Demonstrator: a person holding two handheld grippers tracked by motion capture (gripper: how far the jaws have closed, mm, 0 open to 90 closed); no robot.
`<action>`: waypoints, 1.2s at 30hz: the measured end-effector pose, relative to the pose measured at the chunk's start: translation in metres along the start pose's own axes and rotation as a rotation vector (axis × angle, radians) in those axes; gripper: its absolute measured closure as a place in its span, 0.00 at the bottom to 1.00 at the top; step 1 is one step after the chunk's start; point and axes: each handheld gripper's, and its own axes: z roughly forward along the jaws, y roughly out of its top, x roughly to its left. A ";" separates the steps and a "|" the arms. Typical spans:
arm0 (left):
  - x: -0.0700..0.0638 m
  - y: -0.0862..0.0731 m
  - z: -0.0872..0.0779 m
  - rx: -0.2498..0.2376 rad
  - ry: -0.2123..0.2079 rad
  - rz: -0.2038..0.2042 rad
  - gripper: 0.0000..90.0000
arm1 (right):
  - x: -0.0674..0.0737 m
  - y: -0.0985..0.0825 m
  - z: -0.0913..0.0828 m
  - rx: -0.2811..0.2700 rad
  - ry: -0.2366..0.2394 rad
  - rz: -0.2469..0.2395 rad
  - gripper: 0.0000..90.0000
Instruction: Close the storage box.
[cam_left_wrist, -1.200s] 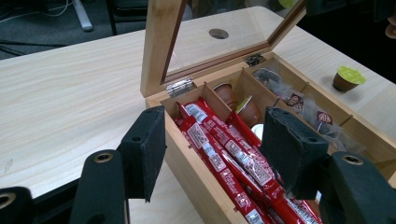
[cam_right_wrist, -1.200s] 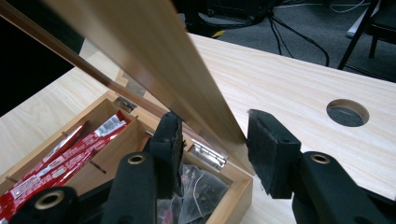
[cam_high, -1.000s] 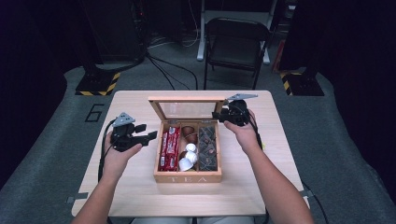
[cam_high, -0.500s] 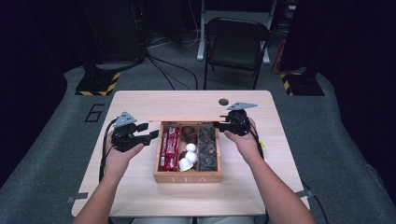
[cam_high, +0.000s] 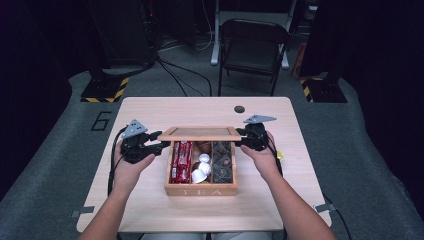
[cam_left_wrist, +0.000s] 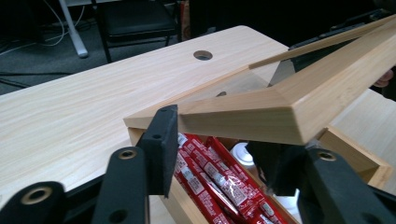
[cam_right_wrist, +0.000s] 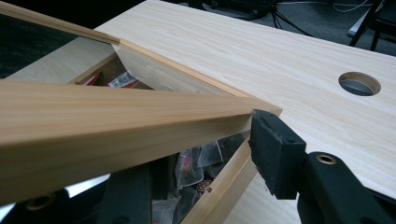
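A wooden tea box (cam_high: 200, 190) marked TEA stands mid-table. It holds red packets (cam_high: 181, 160), white cups (cam_high: 201, 167) and dark packets (cam_high: 221, 160). Its glass-paned lid (cam_high: 200, 132) hangs low and tilted over the back half. My right gripper (cam_high: 242, 136) is shut on the lid's right corner (cam_right_wrist: 116, 121), one pad (cam_right_wrist: 275, 154) against the rail. My left gripper (cam_high: 159, 141) is at the lid's left corner (cam_left_wrist: 261, 109). Its jaws are spread open on either side of the corner, one pad (cam_left_wrist: 161, 140) touching the edge. Red packets (cam_left_wrist: 210, 177) lie below it.
The light wooden table (cam_high: 150, 210) has a round cable hole (cam_high: 239, 108) behind the box. A black folding chair (cam_high: 252, 45) stands beyond the far edge. Cables trail from both grippers. A small yellow item (cam_high: 280, 156) lies by my right wrist.
The right gripper has swung the lid down from upright to nearly flat over the box. The left gripper has moved right, up to the lid's left corner.
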 end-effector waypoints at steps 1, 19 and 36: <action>0.000 0.000 0.000 0.002 0.003 0.006 0.59 | 0.000 0.000 0.000 0.000 0.001 0.001 0.59; -0.004 0.007 -0.003 0.052 0.024 0.022 0.61 | 0.007 -0.006 -0.026 -0.046 0.022 0.078 0.56; -0.013 -0.007 -0.012 0.050 0.028 0.041 0.62 | 0.037 -0.020 -0.070 -0.091 0.041 -0.014 0.53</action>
